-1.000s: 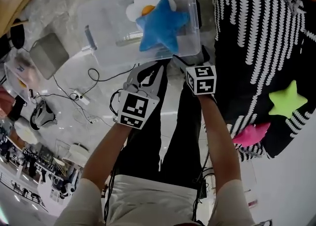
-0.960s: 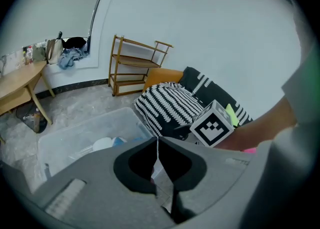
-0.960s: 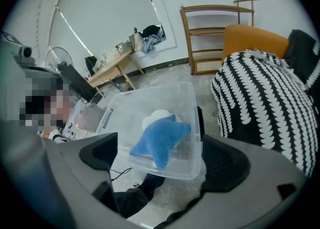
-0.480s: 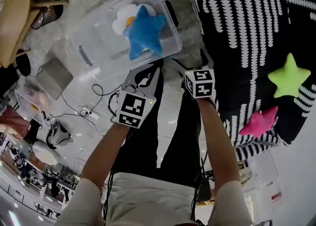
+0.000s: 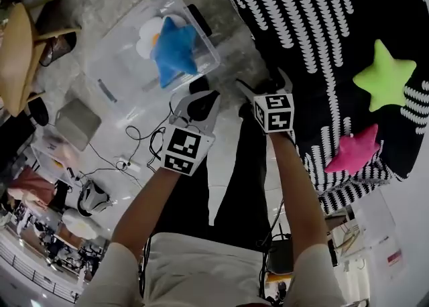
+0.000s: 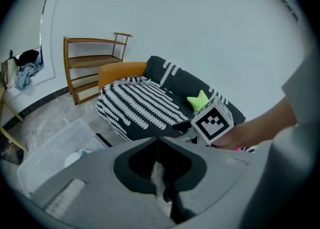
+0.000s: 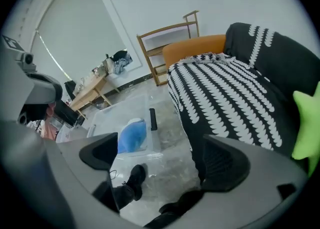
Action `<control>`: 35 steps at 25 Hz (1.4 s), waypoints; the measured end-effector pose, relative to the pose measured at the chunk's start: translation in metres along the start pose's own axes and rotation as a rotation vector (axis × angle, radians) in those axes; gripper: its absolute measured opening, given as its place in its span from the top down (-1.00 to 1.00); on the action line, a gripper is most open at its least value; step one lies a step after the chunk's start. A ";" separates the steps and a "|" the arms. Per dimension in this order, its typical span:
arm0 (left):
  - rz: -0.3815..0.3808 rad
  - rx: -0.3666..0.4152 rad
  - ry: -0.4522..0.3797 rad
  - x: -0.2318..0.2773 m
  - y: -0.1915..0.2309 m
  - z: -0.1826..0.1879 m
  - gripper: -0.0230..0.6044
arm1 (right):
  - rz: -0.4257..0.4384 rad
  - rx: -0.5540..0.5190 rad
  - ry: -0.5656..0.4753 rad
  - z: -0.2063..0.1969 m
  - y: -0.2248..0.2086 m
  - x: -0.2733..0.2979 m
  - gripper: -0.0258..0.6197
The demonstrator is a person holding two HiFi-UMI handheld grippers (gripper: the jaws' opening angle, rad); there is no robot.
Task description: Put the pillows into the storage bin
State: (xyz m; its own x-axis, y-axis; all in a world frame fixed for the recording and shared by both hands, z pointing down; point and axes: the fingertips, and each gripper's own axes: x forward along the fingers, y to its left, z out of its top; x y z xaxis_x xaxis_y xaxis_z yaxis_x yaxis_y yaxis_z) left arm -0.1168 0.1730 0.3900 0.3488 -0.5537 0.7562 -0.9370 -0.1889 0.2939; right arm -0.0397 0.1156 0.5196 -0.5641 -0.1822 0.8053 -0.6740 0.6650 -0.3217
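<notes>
1. Left gripper (image 5: 200,99) has its jaws pinched together with nothing between them, going by its own camera (image 6: 157,140). It's hovering over the floor, just short of the near corner of the storage bin (image 5: 110,41).
2. Right gripper (image 5: 263,84) is spread wide and empty (image 7: 160,158). It sits right beside the left one, near the edge of the couch (image 5: 315,11).
3. That bin is a clear plastic tub on the floor, out in front of me and to the left. My right gripper view catches it too (image 7: 112,113).
4. Two pillows are in the bin: a blue star pillow (image 5: 173,54) lying partly on top of a white flower pillow (image 5: 146,36). The blue one shows through the wall in the right gripper view (image 7: 132,135).
5. Two more are on the couch's black-and-white striped cover, off to my right: a green star pillow (image 5: 385,74) and a pink star pillow (image 5: 354,151) a bit nearer to me. They're close together, but I can't tell whether they touch. Both are well apart from the bin and from either gripper.
6. The green one also peeks into the left gripper view (image 6: 198,100), behind the right gripper's marker cube (image 6: 212,120).
</notes>
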 end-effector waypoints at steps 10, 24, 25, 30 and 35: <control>-0.231 0.029 -0.065 0.061 -0.031 0.015 0.86 | -0.270 0.045 -0.003 -0.009 -0.096 -0.044 -0.67; -0.314 0.108 -0.022 0.131 -0.124 0.044 0.86 | -0.434 0.204 -0.060 -0.051 -0.247 -0.128 -0.67; -0.319 0.112 -0.021 0.139 -0.136 0.050 0.86 | -0.446 0.211 -0.062 -0.054 -0.263 -0.139 -0.67; -0.355 0.140 0.000 0.163 -0.178 0.066 0.86 | -0.512 0.242 -0.061 -0.070 -0.322 -0.184 -0.67; -0.378 0.174 0.014 0.176 -0.211 0.080 0.86 | -0.572 0.278 -0.068 -0.083 -0.369 -0.225 -0.67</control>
State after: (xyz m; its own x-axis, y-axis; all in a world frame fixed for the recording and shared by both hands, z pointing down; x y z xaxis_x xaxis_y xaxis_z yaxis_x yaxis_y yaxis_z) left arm 0.1408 0.0499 0.4143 0.6679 -0.4082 0.6223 -0.7319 -0.5118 0.4498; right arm 0.3753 -0.0288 0.4981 -0.1009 -0.5043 0.8576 -0.9711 0.2375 0.0254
